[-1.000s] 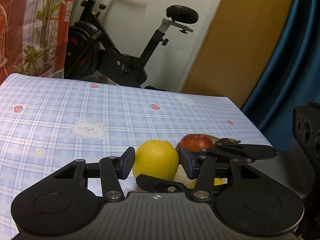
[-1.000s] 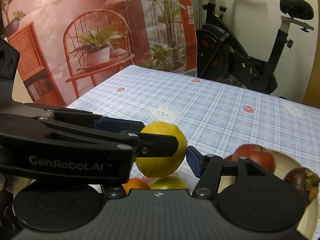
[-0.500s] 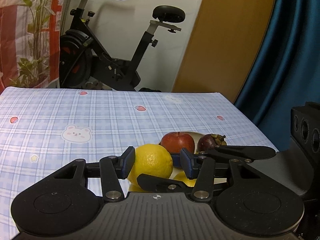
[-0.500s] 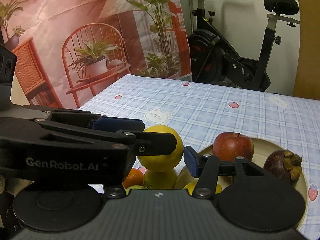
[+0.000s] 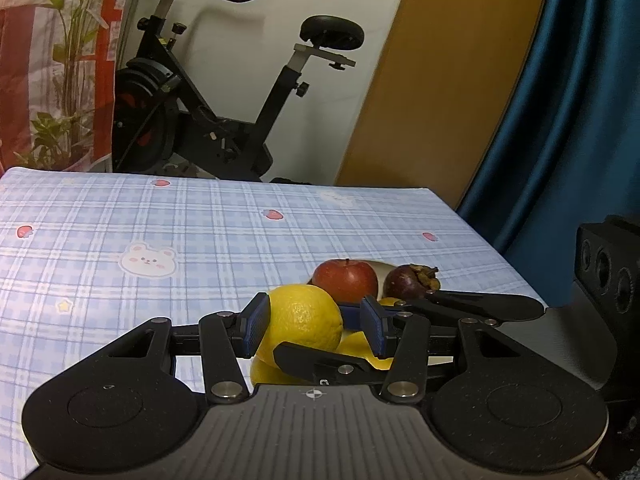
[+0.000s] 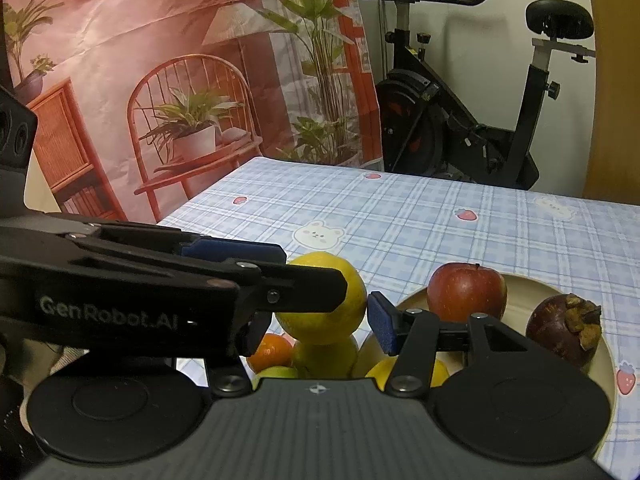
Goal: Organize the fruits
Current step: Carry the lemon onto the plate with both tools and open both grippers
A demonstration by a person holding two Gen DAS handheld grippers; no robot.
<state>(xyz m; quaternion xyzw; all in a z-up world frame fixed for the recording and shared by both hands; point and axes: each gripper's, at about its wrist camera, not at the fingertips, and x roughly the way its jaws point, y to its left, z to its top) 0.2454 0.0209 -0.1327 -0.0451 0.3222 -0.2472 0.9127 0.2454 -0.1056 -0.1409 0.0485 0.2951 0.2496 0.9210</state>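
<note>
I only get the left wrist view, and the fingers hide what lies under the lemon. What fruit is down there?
Observer: A small orange sits below the lemon, to its left in the right wrist view.
Operator: Anything beside it?
Observer: A greenish fruit, just below the orange.
Operator: Any room on the plate?
Observer: Bare plate shows between the apple and the mangosteen.

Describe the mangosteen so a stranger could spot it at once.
Start at the cream plate near the blue checked tablecloth's edge. Two fruits sit at its far side. The mangosteen sits right of the red apple: dark purple, round, with a dry brown cap.
</note>
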